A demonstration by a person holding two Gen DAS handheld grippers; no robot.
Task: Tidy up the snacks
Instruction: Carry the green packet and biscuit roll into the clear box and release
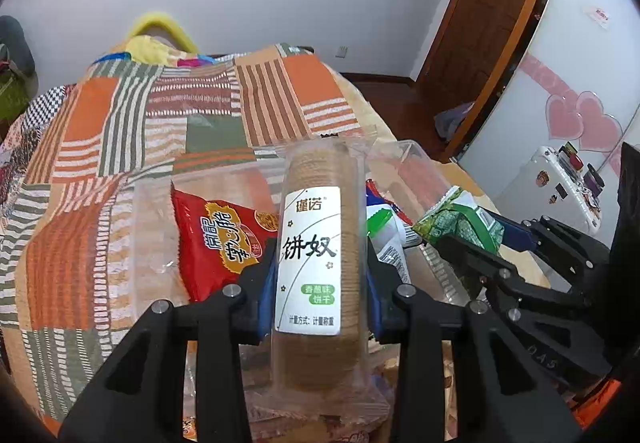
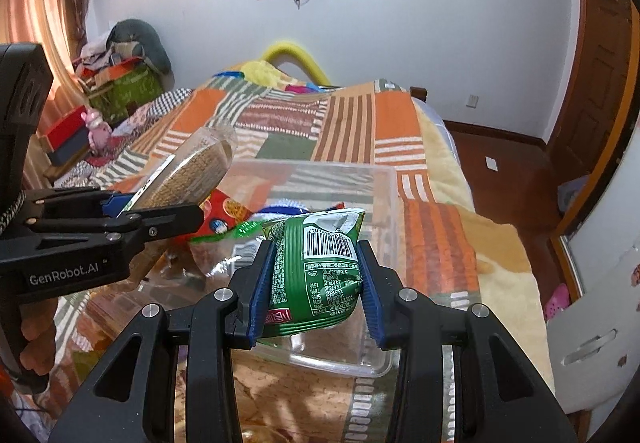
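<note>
My left gripper [image 1: 320, 263] is shut on a clear sleeve of round brown biscuits [image 1: 316, 243] with a white label, held over a clear plastic bin [image 1: 416, 159] on the bed. My right gripper [image 2: 316, 263] is shut on a green snack bag [image 2: 320, 267], barcode side up, above the bin [image 2: 384, 187]. In the right wrist view the left gripper [image 2: 160, 215] with the biscuit sleeve [image 2: 196, 171] is at the left. In the left wrist view the right gripper [image 1: 472, 239] and green bag [image 1: 452, 219] are at the right. A red snack bag [image 1: 216, 239] lies in the bin.
The bin sits on an orange, green and white patchwork bedspread [image 1: 120, 147]. More packets [image 1: 388, 227] lie in the bin. A wooden door [image 1: 484, 11] and a white cabinet with pink hearts [image 1: 576, 115] stand to the right. Clutter [image 2: 116, 83] is piled at the far left.
</note>
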